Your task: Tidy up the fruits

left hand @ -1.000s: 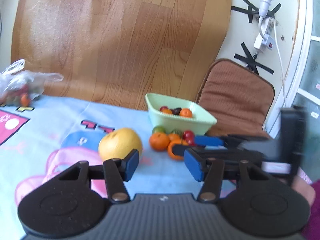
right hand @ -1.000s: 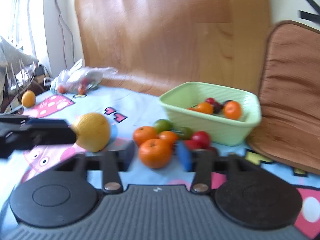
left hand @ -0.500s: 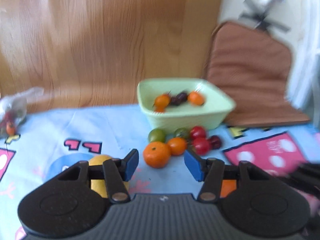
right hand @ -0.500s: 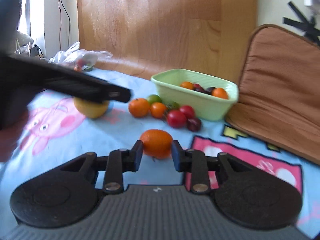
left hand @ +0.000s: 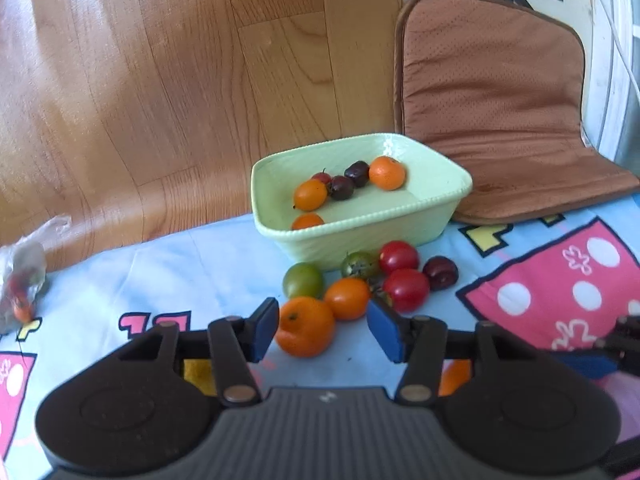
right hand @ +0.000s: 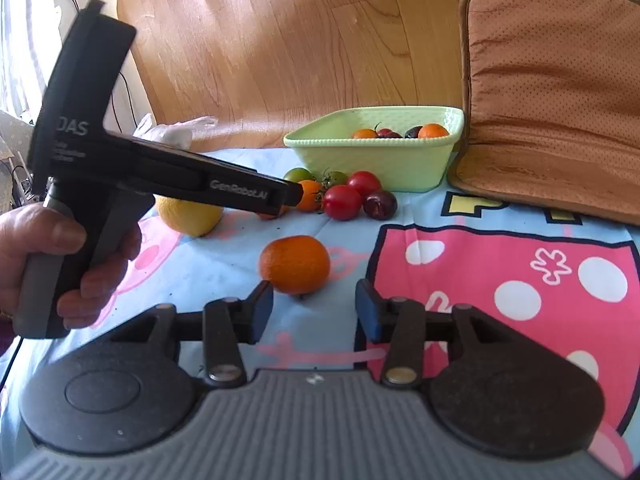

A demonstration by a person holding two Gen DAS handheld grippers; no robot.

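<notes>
A pale green basket (left hand: pixel 424 224) holds several small oranges and dark plums; it also shows in the right wrist view (right hand: pixel 400 160). In front of it lies a cluster of fruit: a tangerine (left hand: pixel 306 326), a small orange (left hand: pixel 346 298), green tomatoes (left hand: pixel 303 279) and red tomatoes (left hand: pixel 406 289). My left gripper (left hand: pixel 326 330) is open, its jaws on either side of the tangerine, just above it. My right gripper (right hand: pixel 314 310) is open and empty, just behind a lone tangerine (right hand: pixel 295 264) on the cloth. The left gripper's body (right hand: pixel 160 176) crosses the right wrist view.
A big yellow citrus (right hand: pixel 188 216) lies left of the cluster. A brown cushion (left hand: pixel 496 112) leans at the right behind the basket. A plastic bag of fruit (left hand: pixel 20 280) sits far left. A wooden panel stands behind the cartoon-printed cloth (right hand: pixel 500 272).
My right gripper opened and let go of the tangerine, which now rests on the cloth ahead of it. My left gripper swung right and came down over the fruit cluster.
</notes>
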